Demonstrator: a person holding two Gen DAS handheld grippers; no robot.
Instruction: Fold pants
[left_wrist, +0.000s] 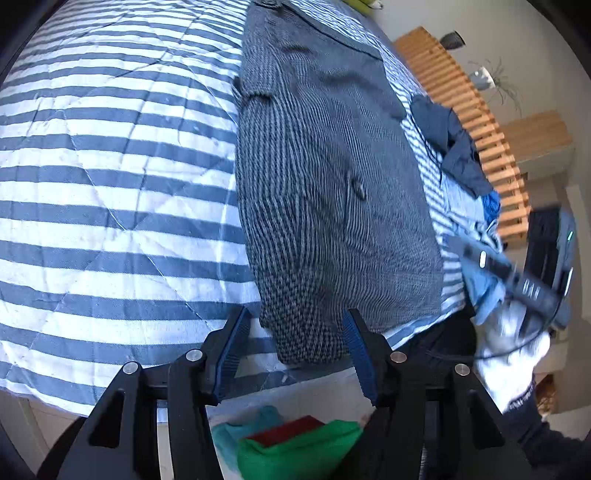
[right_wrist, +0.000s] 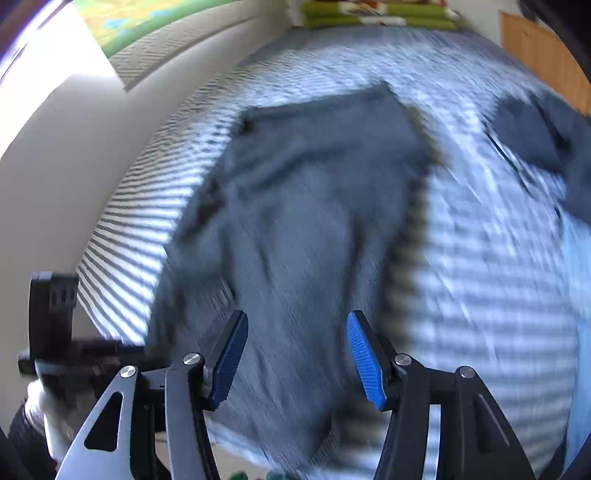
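My left gripper (left_wrist: 295, 354) hung with its jaws spread wide and empty, just above the near end of the grey pants (left_wrist: 325, 177), which lay flat on the striped quilt (left_wrist: 110, 166). Off to its right I saw the right gripper (left_wrist: 532, 280), blurred, over a heap of blue clothes (left_wrist: 465, 173).

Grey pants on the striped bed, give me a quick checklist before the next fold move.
1. Left gripper open, nothing held: ok.
2. Right gripper open, nothing held: ok.
3. Grey pants lying fairly flat on the striped bedcover: ok.
4. Near end of the pants within the left jaws' line: ok.
5. Pile of other clothes apart from the pants: ok.
6. Right view sharp enough to aim: not ok, blurred.
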